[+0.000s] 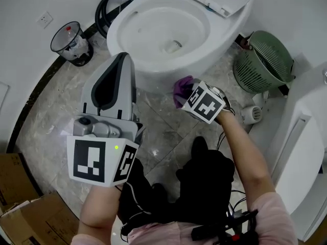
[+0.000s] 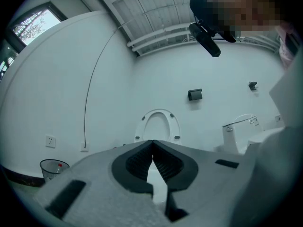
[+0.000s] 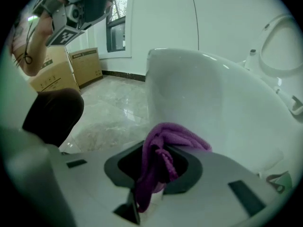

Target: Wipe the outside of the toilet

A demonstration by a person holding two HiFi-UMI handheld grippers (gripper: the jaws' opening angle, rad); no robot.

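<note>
The right tongs are shut tight on a purple cloth, and the cloth sits low at the front of the toilet, on the outside, just under the round rim. It looks very close to the white wall of the bowl, but I cannot tell if it touches. I think the wiping is under way here. To do it well, the soft cloth should press flat on the bowl, not the hard tips of the tongs. The rubs should follow the curve, from the rim down to the foot, then move round to the sides. The grip must be firm so the cloth does not slip out. The left tongs are closed with nothing in them, held up and well apart from the toilet, which is a good place for them. Inside the toilet bowl there is a little water at the bottom. The small bin by the wall has a clear bag and something white with a red bit in it. The green basket leans beside the toilet, and I cannot tell what is in it.
</note>
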